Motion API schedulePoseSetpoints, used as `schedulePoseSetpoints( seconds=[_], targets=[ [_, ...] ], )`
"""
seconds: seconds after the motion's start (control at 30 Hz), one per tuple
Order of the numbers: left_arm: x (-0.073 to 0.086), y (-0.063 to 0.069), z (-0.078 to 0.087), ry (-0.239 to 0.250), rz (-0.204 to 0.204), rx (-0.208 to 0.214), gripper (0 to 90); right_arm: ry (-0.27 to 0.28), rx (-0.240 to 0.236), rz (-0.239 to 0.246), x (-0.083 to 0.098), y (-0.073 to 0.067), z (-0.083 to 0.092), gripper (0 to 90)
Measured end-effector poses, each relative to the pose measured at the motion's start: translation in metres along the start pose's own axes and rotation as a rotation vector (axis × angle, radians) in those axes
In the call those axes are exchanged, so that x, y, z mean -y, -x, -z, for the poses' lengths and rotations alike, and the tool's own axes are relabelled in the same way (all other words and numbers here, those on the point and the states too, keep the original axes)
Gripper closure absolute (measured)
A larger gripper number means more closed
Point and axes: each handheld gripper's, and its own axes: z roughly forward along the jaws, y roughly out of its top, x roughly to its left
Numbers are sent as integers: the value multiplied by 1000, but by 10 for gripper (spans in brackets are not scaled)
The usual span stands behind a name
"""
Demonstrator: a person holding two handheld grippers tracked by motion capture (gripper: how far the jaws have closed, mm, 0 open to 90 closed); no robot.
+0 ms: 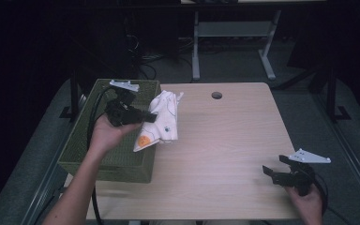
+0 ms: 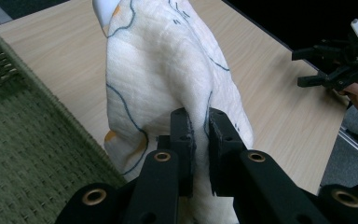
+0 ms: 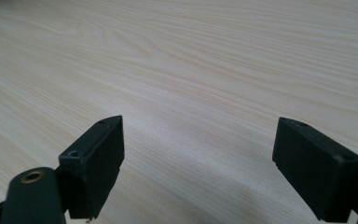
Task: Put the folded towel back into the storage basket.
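A white cloth (image 1: 161, 123) with thin blue lines and orange patches hangs above the table's left side, next to the green basket (image 1: 86, 150). My left gripper (image 1: 151, 116) is shut on a fold of it; in the left gripper view the black jaws pinch the cloth (image 2: 163, 74) at my left gripper (image 2: 199, 133) and the fabric drapes up and away. My right gripper (image 1: 273, 169) rests low at the table's near right corner, open, with bare wood between its jaws (image 3: 198, 158). The right gripper (image 2: 324, 65) also shows far off in the left gripper view.
The woven green basket (image 2: 23, 154) stands at the table's left edge, close under the left hand. The wooden table (image 1: 225, 140) has a round cable hole (image 1: 216, 95) near its far edge. Desk legs and cables stand on the dark floor beyond.
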Motion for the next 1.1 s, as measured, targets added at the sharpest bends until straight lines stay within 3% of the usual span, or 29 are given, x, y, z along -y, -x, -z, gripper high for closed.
schedulePoseSetpoints(
  seconds=[1.1],
  targets=[
    [23, -32, 44, 12, 39, -58, 826, -13, 10, -1, 0, 0, -2, 156]
  ],
)
